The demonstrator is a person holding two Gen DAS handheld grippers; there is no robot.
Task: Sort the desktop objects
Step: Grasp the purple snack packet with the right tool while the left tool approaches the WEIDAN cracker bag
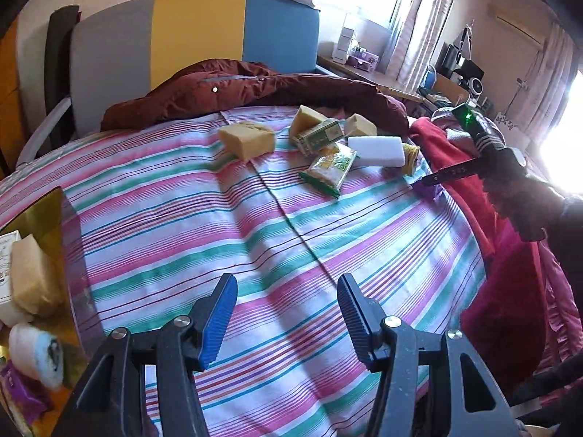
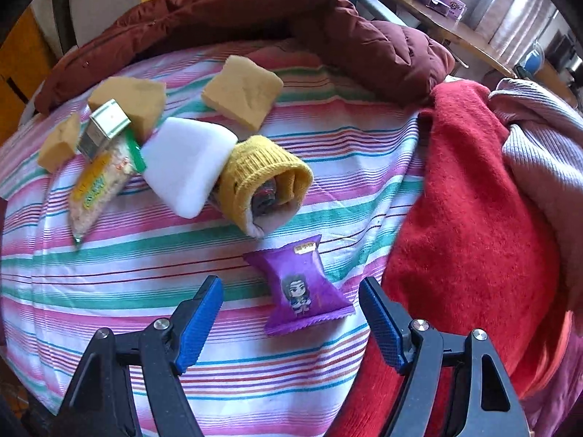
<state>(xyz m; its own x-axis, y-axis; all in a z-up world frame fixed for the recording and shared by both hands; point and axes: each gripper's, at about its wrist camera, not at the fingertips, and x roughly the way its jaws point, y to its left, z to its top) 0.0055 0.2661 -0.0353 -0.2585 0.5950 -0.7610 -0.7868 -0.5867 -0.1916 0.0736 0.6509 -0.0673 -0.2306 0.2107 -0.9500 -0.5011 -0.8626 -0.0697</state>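
The right gripper (image 2: 291, 313) hung open over the near purple packet (image 2: 300, 286), apparently lined up to grab it; the left gripper (image 1: 288, 313) was open, empty.

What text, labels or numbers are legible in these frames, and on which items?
None reads clearly.
Purple snack packet: small gold label at its top, too blurred; below it a cartoon figure, no words.
Green and yellow snack packet: printed lettering, too blurred.
Small green and white box: print too small.
White box at the left edge: faint print, unreadable.
Right gripper: pale marks on one finger, unreadable.
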